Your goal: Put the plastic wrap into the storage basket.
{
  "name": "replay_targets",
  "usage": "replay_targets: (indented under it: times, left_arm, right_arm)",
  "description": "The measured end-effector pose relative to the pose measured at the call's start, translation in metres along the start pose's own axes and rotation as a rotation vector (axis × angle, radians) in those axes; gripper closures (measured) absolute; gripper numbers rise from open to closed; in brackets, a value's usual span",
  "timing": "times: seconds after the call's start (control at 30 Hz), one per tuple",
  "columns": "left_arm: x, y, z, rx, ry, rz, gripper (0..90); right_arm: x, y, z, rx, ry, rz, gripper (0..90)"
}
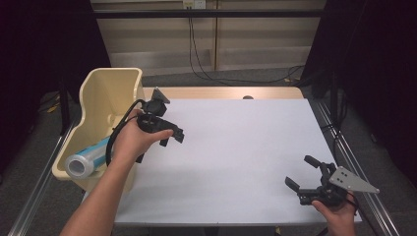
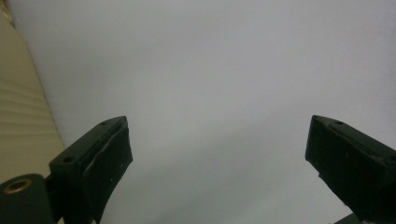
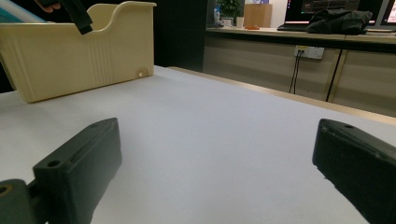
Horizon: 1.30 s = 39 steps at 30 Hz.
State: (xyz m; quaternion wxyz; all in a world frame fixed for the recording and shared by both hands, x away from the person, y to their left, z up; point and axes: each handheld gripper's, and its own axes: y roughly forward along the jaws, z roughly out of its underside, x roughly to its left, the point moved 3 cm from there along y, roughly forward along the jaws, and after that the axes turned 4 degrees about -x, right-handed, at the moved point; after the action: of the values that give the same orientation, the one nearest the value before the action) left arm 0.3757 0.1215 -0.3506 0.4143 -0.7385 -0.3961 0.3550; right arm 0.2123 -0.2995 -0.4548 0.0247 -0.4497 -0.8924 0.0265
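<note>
a cream plastic bin (image 1: 105, 93) sits at the left edge of the white surface (image 1: 236, 157), partly overhanging it, and a roll of clear film with a blue band (image 1: 86, 160) lies inside the bin at its near end, tilted against the wall. just to the right of the bin, the left hand (image 1: 130, 140) holds the left gripper (image 1: 169, 137) above the surface, close to the bin's near right wall; its jaws are spread wide with nothing between them, and the left gripper view shows them over bare white surface with the cream bin wall (image 2: 21, 112) at the left side. well to the right of the bin, near the surface's near right corner, the right hand (image 1: 337, 214) holds the right gripper (image 1: 304, 172), its jaws likewise spread apart and empty, pointing back toward the bin. in the right gripper view the bin (image 3: 79, 46) stands far off beyond the open jaws.
</note>
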Motion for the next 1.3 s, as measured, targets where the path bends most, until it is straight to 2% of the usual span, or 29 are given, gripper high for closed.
replay_targets:
  times: [0.23,0.47,0.57,0.7,0.97,1.1,1.17,1.3]
  left_arm:
    - [-0.002,0.011,0.007,0.002,0.01,0.007,6.9]
    - [-0.004,0.022,0.014,0.002,0.028,-0.004,6.9]
    - [-0.006,0.025,0.017,-0.033,0.043,-0.003,6.9]
    - [-0.008,0.031,0.022,-0.057,0.06,0.008,6.8]
    - [-0.009,0.042,0.035,-0.163,0.085,0.028,6.8]
    - [-0.008,0.045,0.042,-0.245,0.11,0.038,6.7]
    - [-0.008,0.045,0.045,-0.287,0.107,0.041,6.7]
    - [-0.009,0.045,0.051,-0.339,0.156,0.033,6.7]
  right_arm:
    - [0.0,0.0,0.0,-0.001,0.001,-0.001,1.1]
    - [0.0,0.0,0.0,-0.001,0.001,-0.002,1.1]
    - [0.0,0.0,0.0,-0.001,0.001,-0.003,1.1]
    - [0.001,0.0,0.0,0.0,0.001,-0.004,1.1]
    - [0.001,0.001,0.0,0.0,-0.002,-0.006,1.1]
    - [0.001,0.001,0.0,0.002,-0.001,-0.006,1.1]
    - [0.001,0.001,0.0,0.001,-0.002,-0.007,1.1]
    - [0.001,0.001,0.0,0.003,-0.004,-0.009,1.1]
